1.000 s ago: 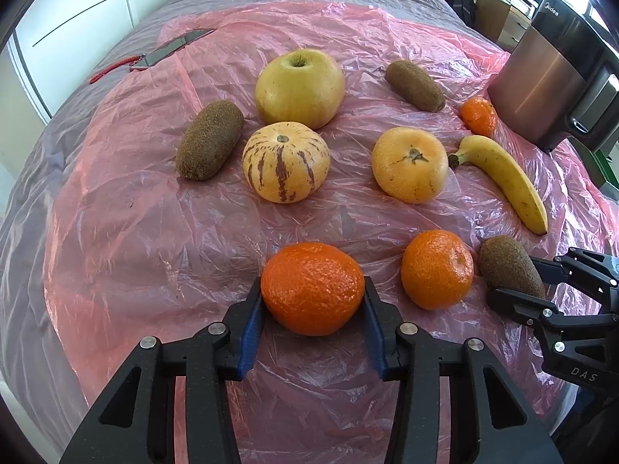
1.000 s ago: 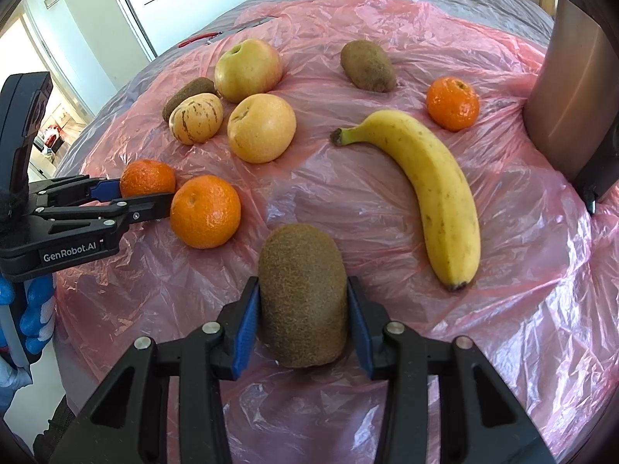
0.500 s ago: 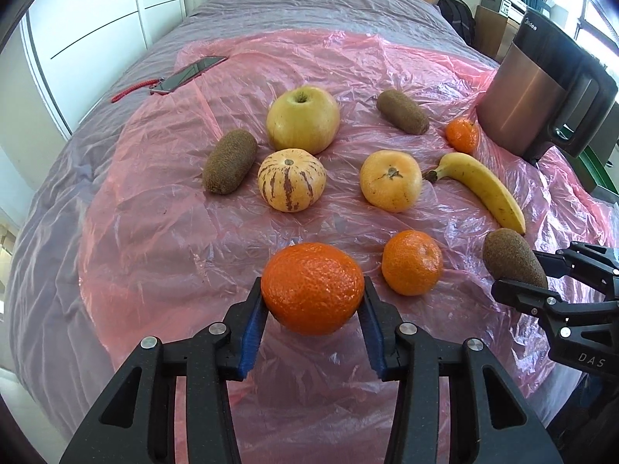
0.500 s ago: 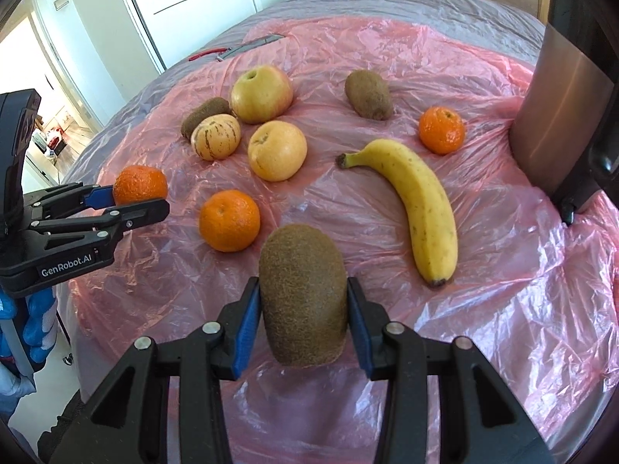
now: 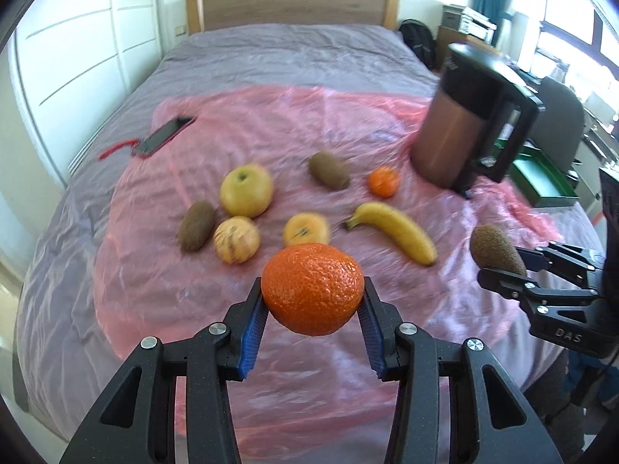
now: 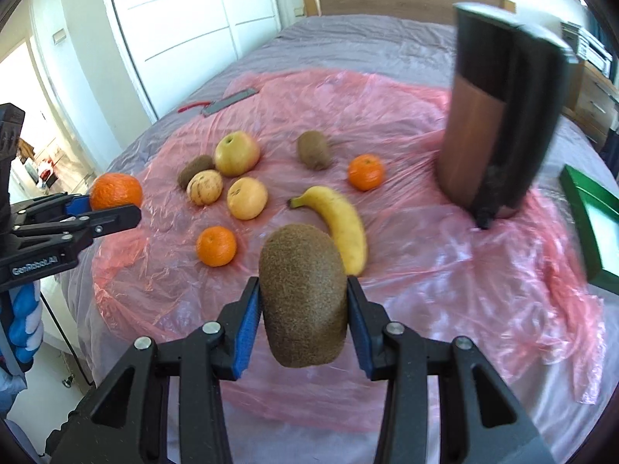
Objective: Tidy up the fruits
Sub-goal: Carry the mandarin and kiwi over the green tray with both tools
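Two bits of writing show on your tools: "DAS" on the right gripper (image 5: pixel 503 266) body as the left wrist camera sees it, and "GenRobot.AI" on the left gripper (image 6: pixel 112 208) body as the right wrist camera sees it.

Largest on the pink plastic sheet (image 6: pixel 445 270) is the copper-and-black kettle (image 6: pixel 499 123), upright near its far right edge. Next, the banana (image 6: pixel 340 224) lies about mid-sheet, with the apple (image 6: pixel 236 153), a yellow round fruit (image 6: pixel 247 198) and a striped melon (image 6: pixel 204 187) clustered toward the left. One kiwi (image 6: pixel 195 170) sits against that cluster; another (image 6: pixel 313 150) lies farther back. Small tangerines rest near the kettle (image 6: pixel 365 172) and toward the near edge (image 6: pixel 216 246).

Your left gripper pinches a pebbly, bright orange (image 5: pixel 312 288) above the near edge. Your right gripper clamps a fuzzy brown kiwi (image 6: pixel 303 295), lifted off the sheet.
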Demonstrator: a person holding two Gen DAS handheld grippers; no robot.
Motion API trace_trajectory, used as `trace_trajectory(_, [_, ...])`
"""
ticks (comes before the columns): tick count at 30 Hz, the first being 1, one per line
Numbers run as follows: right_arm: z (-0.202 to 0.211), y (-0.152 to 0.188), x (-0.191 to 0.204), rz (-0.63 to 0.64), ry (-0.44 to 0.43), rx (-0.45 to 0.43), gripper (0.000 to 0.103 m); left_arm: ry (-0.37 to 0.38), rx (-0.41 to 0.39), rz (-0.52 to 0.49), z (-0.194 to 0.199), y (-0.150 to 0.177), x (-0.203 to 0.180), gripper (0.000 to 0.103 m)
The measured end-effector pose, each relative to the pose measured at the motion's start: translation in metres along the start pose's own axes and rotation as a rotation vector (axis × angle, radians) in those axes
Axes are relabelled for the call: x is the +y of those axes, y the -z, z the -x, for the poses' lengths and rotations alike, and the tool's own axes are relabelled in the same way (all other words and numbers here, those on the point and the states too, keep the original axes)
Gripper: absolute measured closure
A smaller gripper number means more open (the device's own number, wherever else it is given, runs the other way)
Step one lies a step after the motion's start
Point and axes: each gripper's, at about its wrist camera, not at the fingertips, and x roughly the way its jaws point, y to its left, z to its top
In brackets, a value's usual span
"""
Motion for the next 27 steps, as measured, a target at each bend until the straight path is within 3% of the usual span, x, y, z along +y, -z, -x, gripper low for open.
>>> trace_trajectory(13, [0.077, -0.002, -0.123, -0.147, 0.147, -0.122, 0.103, 0.154, -0.019, -0.174, 0.01, -0.069, -0.133, 0.063])
trace_trajectory(27, [0.11, -0.025, -0.33, -0.31, 0.349, -0.192, 0.103, 0.338, -0.013, -0.346, -0.049, -0.163, -0.318, 0.063])
